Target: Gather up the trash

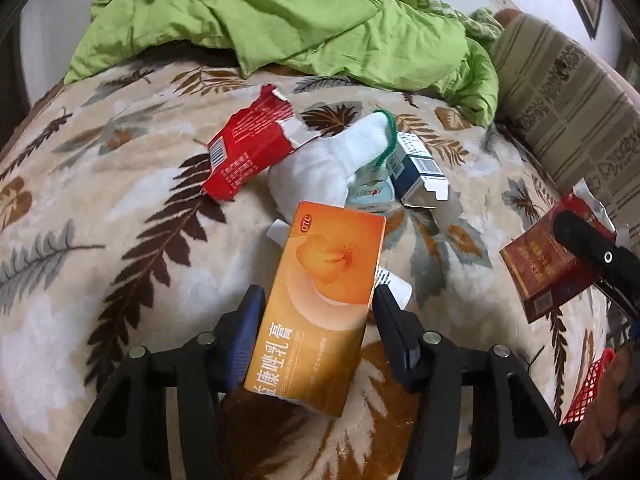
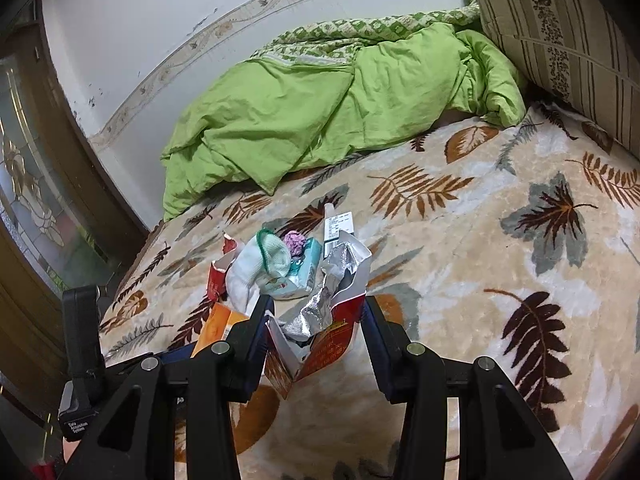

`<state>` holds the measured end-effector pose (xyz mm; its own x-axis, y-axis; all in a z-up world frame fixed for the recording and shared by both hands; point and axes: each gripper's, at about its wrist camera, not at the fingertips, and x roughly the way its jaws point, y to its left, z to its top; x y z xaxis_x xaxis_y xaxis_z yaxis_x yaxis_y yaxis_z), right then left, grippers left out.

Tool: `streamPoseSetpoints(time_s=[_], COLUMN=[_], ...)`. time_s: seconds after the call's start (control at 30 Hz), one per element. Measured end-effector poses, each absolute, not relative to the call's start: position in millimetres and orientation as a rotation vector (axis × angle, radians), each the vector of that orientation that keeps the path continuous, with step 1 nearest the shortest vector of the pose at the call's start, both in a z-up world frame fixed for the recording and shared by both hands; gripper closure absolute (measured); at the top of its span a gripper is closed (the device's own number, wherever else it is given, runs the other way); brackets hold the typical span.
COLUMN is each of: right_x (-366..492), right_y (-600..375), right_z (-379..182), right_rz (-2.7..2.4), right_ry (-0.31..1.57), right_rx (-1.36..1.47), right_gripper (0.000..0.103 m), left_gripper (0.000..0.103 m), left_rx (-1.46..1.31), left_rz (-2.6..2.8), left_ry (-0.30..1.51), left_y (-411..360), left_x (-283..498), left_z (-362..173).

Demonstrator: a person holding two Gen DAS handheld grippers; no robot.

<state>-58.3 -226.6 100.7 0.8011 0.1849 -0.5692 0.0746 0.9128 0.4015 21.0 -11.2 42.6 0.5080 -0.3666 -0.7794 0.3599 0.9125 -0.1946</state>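
Observation:
An orange medicine box [image 1: 320, 300] stands lengthwise between the two fingers of my left gripper [image 1: 318, 312], whose pads press on its long sides. My right gripper [image 2: 316, 312] is shut on a torn dark-red packet [image 2: 320, 344] with crumpled silver foil; the same packet [image 1: 548, 272] hangs at the right in the left wrist view. More trash lies on the leaf-patterned blanket [image 1: 100, 240]: a torn red box [image 1: 248, 152], a white sock with green trim [image 1: 320, 168], a blue-and-white carton [image 1: 416, 168], a teal tissue pack [image 1: 372, 196] and a white tube [image 1: 396, 284].
A rumpled green duvet [image 1: 280, 12] fills the far side of the bed. A striped pillow [image 1: 560, 92] leans at the far right. A red mesh basket [image 1: 588, 388] and a hand [image 1: 608, 420] show at the lower right. A wooden door [image 2: 36, 200] stands at the left.

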Motion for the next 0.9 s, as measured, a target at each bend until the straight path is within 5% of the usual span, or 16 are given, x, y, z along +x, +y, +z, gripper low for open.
streamPoseSetpoints(time_s=[0.9], right_x=[-138], right_y=[-182], right_z=[109], right_rz=[0.233], right_ry=[0.641], right_rx=[0.241], right_gripper=[0.055], left_gripper=[0.057], left_rx=[-0.007], left_rz=[-0.22], left_ry=[0.693], left_y=[14], left_x=[-116], left_z=[92])
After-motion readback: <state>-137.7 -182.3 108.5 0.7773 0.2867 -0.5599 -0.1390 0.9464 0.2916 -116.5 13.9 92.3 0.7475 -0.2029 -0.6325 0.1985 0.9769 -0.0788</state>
